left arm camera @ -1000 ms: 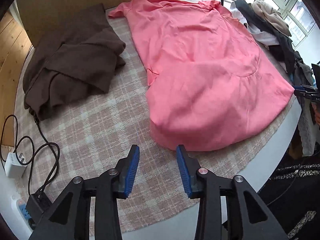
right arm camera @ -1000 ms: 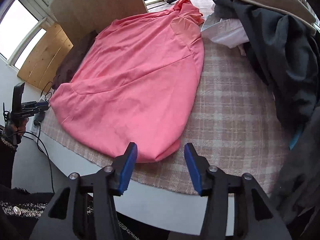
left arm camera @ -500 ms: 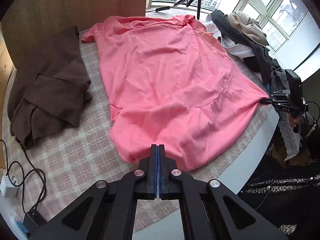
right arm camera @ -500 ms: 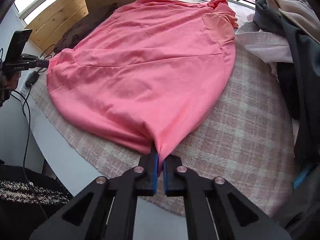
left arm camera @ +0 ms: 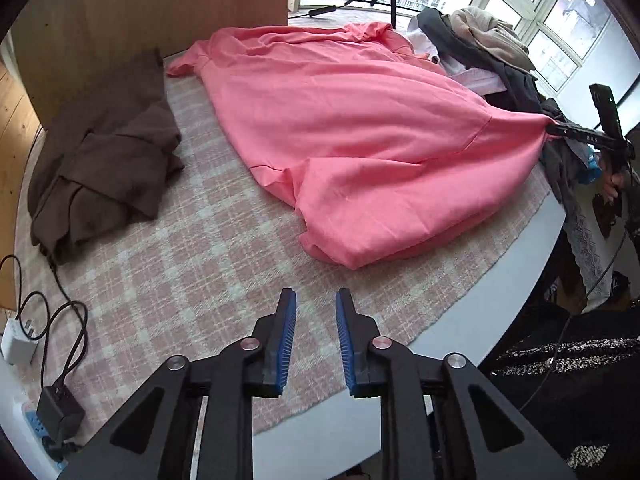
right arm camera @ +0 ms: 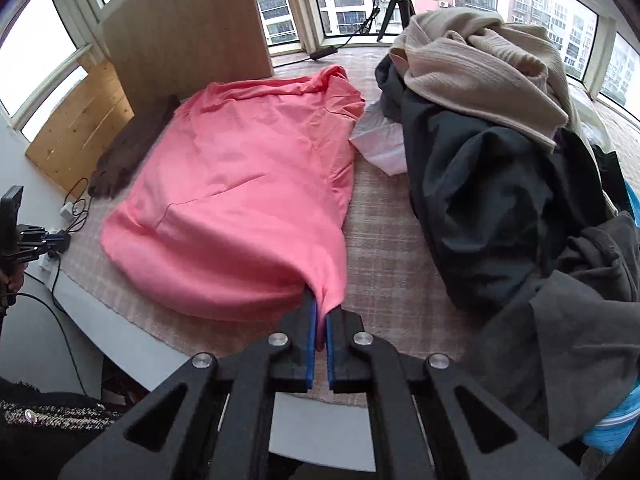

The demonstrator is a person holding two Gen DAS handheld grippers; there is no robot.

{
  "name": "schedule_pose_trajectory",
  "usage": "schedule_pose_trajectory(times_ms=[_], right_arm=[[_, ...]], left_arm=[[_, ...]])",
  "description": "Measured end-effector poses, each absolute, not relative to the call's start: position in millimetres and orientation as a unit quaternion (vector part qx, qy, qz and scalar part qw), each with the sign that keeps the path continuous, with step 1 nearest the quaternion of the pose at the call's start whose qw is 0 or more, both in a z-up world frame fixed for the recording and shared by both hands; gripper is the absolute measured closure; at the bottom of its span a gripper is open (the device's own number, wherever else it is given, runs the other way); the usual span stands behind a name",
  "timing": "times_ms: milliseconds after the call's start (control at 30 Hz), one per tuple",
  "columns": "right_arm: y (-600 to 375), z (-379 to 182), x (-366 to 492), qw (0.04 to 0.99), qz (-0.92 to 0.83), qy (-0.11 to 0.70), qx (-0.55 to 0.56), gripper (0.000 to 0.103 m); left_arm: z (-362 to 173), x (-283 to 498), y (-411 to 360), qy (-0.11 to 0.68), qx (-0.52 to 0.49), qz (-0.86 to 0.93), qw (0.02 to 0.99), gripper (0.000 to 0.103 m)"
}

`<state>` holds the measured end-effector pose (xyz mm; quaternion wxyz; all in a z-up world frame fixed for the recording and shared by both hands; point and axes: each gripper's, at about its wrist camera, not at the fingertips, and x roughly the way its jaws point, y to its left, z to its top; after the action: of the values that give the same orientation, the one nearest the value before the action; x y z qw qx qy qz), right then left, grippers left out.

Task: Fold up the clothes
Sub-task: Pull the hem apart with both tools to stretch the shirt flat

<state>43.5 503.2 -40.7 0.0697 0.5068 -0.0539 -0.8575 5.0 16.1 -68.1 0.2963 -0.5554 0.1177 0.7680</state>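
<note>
The right claw pinches a corner of the pink shirt lying on the counter; the left claw hangs spread, holding nothing.

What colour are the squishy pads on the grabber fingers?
Blue, ridged pads on the left gripper; clearest in the left wrist view.

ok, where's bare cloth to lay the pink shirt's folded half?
Free: checked cloth between brown garment and pink shirt, plus a narrower strip between shirt and dark clothes pile. Crowded: the pile's side.
</note>
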Motion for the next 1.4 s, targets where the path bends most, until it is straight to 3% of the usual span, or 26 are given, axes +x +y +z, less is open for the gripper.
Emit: schedule_pose_trajectory(times_ms=[133, 267, 300, 333, 367, 533, 767, 867, 967, 1100, 1233, 1400], right_arm=[[532.8, -49.3, 25.5, 0.039, -0.855, -0.114, 0.505, 0.099], [528.6, -51.7, 16.4, 0.039, -0.852, -0.095, 0.514, 0.099], [527.5, -52.8, 15.1, 0.041, -0.851, -0.092, 0.515, 0.099], [526.6, -53.9, 14.0, 0.044, -0.850, -0.090, 0.517, 0.099], [525.8, -54.4, 13.2, 0.041, -0.851, -0.086, 0.517, 0.099], [519.9, -43.3, 25.6, 0.049, -0.857, -0.072, 0.507, 0.099], [492.4, -6.4, 80.2, 0.127, -0.864, -0.109, 0.475, 0.099], [482.5, -11.2, 71.7, 0.138, -0.858, -0.113, 0.482, 0.099], [478.1, -39.6, 44.6, 0.112, -0.842, -0.085, 0.520, 0.099], [485.7, -72.9, 12.0, 0.089, -0.821, -0.067, 0.559, 0.099], [495.6, -83.9, 8.5, 0.100, -0.808, -0.075, 0.575, 0.098], [497.9, -87.6, 23.8, 0.105, -0.806, -0.081, 0.576, 0.098]], left_arm=[[-94.1, -2.9, 50.4, 0.138, -0.548, 0.752, 0.340, 0.074], [-107.2, -4.5, 87.2, 0.183, -0.528, 0.742, 0.371, 0.071], [-108.5, -6.2, 95.2, 0.185, -0.527, 0.737, 0.382, 0.072], [-109.6, -7.8, 103.0, 0.186, -0.525, 0.732, 0.392, 0.096], [-104.7, -9.2, 103.8, 0.182, -0.534, 0.725, 0.395, 0.101], [-63.8, -4.0, 84.8, 0.164, -0.559, 0.715, 0.388, 0.102], [27.4, 25.7, -21.3, 0.025, -0.570, 0.760, 0.311, 0.101], [6.0, -4.2, -21.8, 0.027, -0.589, 0.765, 0.260, 0.100], [-35.1, -43.5, -11.1, 0.048, -0.603, 0.771, 0.201, 0.082], [-63.1, -47.9, -16.9, 0.049, -0.620, 0.761, 0.185, 0.081], [-66.4, 1.7, -6.4, 0.055, -0.618, 0.748, 0.234, 0.071], [-84.2, 65.1, 26.8, 0.133, -0.610, 0.730, 0.278, 0.062]])
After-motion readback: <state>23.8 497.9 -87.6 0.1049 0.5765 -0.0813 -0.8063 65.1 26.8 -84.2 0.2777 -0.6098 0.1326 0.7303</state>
